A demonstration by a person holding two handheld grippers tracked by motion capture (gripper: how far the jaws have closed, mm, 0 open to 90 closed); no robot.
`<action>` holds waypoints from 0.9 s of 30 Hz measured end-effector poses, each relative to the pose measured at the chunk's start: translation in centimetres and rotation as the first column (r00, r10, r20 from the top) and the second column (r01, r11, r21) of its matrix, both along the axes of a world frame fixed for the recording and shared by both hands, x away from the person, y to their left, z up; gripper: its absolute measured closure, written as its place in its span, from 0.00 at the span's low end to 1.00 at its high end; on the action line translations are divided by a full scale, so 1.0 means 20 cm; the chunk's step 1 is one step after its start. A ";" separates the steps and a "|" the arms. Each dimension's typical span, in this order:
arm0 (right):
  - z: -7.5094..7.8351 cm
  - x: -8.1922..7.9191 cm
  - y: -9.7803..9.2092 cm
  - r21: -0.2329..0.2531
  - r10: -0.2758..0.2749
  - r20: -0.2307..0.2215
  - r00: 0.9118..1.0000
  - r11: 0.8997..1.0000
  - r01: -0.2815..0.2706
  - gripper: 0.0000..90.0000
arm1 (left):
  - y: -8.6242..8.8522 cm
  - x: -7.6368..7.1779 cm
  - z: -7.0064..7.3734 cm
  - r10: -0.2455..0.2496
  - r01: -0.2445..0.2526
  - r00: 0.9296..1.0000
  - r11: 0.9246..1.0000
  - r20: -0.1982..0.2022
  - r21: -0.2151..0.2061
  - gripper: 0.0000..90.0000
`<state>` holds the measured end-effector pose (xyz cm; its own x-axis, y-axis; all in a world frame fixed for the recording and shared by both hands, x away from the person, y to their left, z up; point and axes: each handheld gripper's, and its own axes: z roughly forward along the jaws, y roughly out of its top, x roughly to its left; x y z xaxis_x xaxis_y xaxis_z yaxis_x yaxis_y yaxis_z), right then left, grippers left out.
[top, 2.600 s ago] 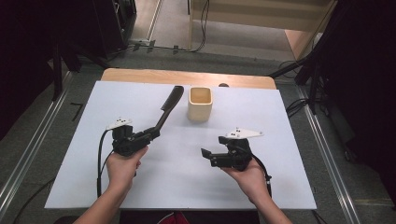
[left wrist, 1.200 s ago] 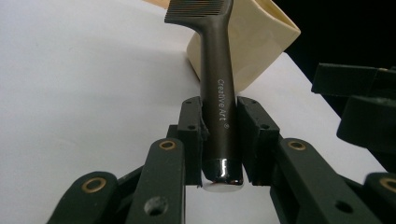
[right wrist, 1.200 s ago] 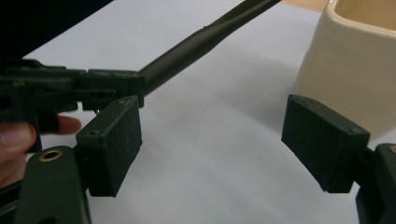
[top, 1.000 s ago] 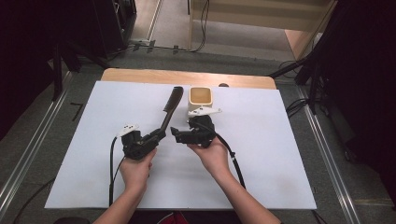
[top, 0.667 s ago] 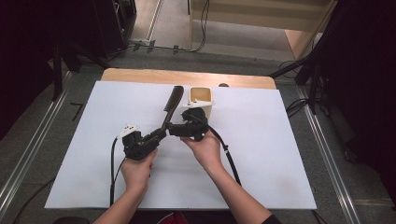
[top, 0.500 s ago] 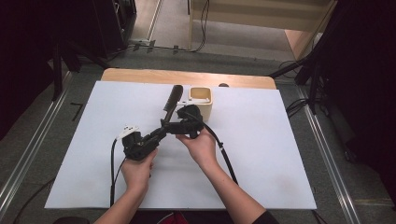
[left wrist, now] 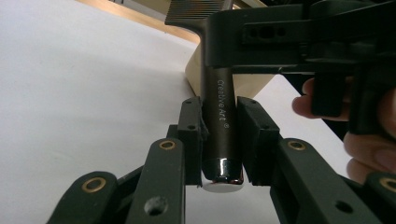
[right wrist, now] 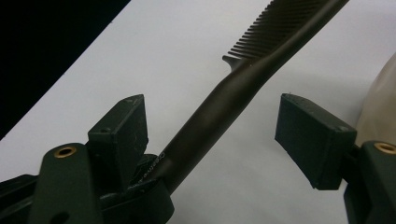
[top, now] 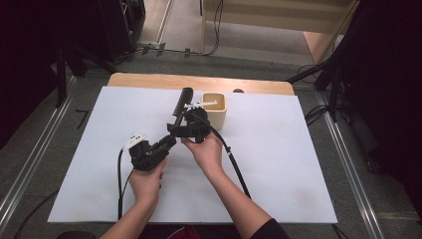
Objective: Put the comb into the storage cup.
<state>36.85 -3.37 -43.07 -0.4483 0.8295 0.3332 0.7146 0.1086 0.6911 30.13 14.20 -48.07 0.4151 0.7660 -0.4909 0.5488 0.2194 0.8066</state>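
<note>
A black comb-like brush (top: 182,99) slants over the white sheet, its toothed head beside a beige cup (top: 215,109). My left gripper (top: 169,142) is shut on the end of the handle (left wrist: 222,126), which reads "Creative Art". My right gripper (top: 175,128) stands open just ahead of it, one jaw on each side of the handle (right wrist: 224,102) without touching it. In the left gripper view the right gripper (left wrist: 280,42) crosses over the handle, with the cup (left wrist: 196,70) behind. The teeth (right wrist: 275,28) run to the top of the right gripper view.
A white sheet (top: 298,164) covers the table, with a wooden strip (top: 149,79) along its far edge. Cables (top: 234,164) trail from both grippers toward the person. Dark stands and metal rails flank the table.
My right gripper has come from the right side of the sheet to the brush handle, and its jaws now straddle it. The left gripper keeps its hold and has shifted slightly right.
</note>
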 end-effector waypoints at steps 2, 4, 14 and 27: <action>0.00 0.01 0.01 0.004 -0.004 -0.011 1.000 1.000 0.004 0.27 | 0.00 0.00 0.00 0.001 -0.001 1.000 1.000 -0.002 -0.007 0.82; -0.01 0.01 0.01 0.009 -0.010 -0.012 1.000 1.000 0.010 0.27 | 0.01 0.00 0.00 0.002 -0.002 1.000 1.000 -0.004 -0.006 0.82; 0.01 0.03 0.03 0.040 -0.029 -0.065 0.997 0.999 0.031 0.33 | 0.02 0.00 -0.01 0.011 -0.011 1.000 0.998 0.008 -0.060 0.82; 0.03 0.07 0.05 0.082 -0.098 -0.116 0.988 0.991 0.108 0.56 | 0.02 -0.01 -0.02 0.023 -0.020 0.999 0.995 0.027 -0.097 0.82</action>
